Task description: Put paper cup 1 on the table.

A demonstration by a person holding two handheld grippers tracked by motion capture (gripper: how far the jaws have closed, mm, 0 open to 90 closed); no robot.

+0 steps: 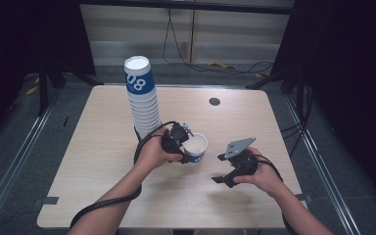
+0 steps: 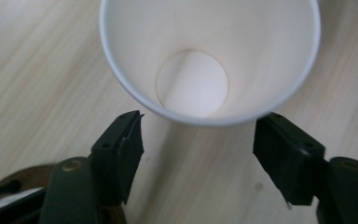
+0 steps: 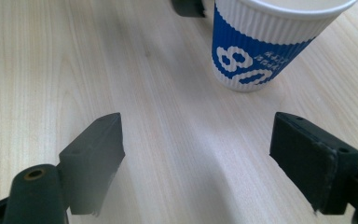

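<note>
Now left tongs (image 1: 188,142) clamp paper cup (image 1: 196,147), wrist level; right tongs (image 1: 220,169) gape, resting low.

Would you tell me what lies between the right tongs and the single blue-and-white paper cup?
Only bare light wooden tabletop, seen in the right gripper view, separates the right tongs from the blue-and-white paper cup.

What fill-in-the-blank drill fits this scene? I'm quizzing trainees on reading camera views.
1. The single paper cup stands upright on the ____ table.
2. The left gripper is closed on the cup's ____.
3. The tall stack of cups is white and ____.
4. The right gripper has its jaws ____, nothing between them.

Missing words: wooden; sides; blue; open
</note>
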